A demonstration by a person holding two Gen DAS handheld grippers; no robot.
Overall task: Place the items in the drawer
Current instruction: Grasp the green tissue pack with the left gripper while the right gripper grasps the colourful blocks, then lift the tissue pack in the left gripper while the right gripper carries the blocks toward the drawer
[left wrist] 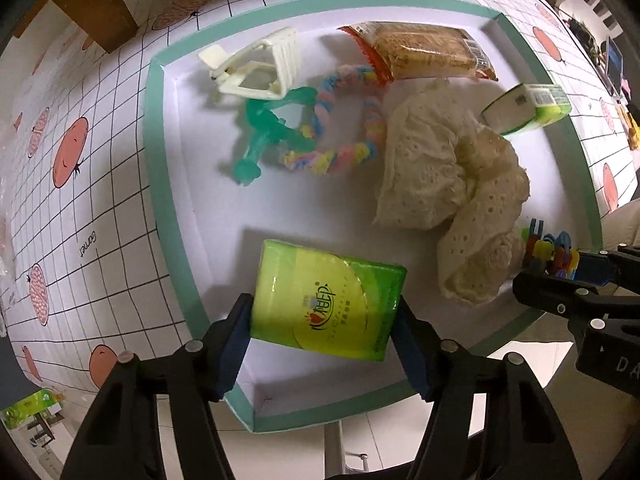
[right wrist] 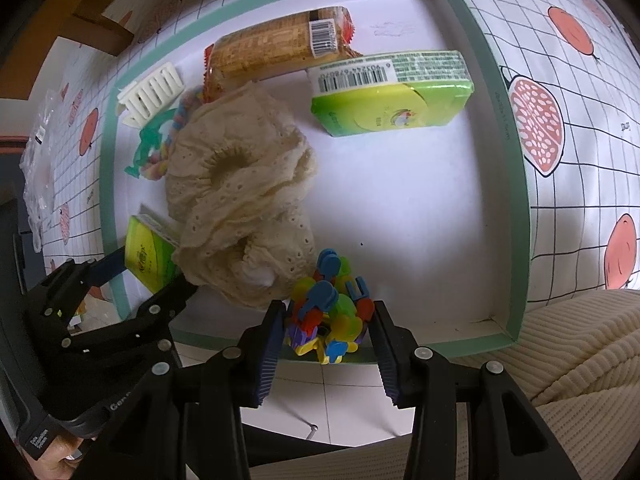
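A white drawer with a teal rim (left wrist: pixel 154 128) (right wrist: pixel 516 168) lies open below both grippers. My left gripper (left wrist: pixel 326 332) is shut on a green tissue pack (left wrist: pixel 328 300) (right wrist: pixel 146 254) over the drawer's near left part. My right gripper (right wrist: pixel 326 322) (left wrist: pixel 556 276) is shut on a bundle of colourful plastic clips (right wrist: pixel 326 312) (left wrist: pixel 548 250) at the drawer's near edge. Inside lie a cream lace cloth (left wrist: pixel 444 172) (right wrist: pixel 240 184), a second green tissue pack (right wrist: pixel 392 96) (left wrist: pixel 528 108), a biscuit packet (left wrist: pixel 424 50) (right wrist: pixel 280 46), a white hair claw (left wrist: pixel 256 64) (right wrist: pixel 152 92), a teal clip (left wrist: pixel 272 128) and a pastel braided ring (left wrist: pixel 344 120).
The drawer sits on a white grid-patterned cloth with orange fruit prints (left wrist: pixel 68 152) (right wrist: pixel 560 80). Wooden pieces (left wrist: pixel 96 4) stand beyond the drawer. A cream ribbed fabric (right wrist: pixel 568 344) lies at the near right. The drawer's right half (right wrist: pixel 420 208) shows bare floor.
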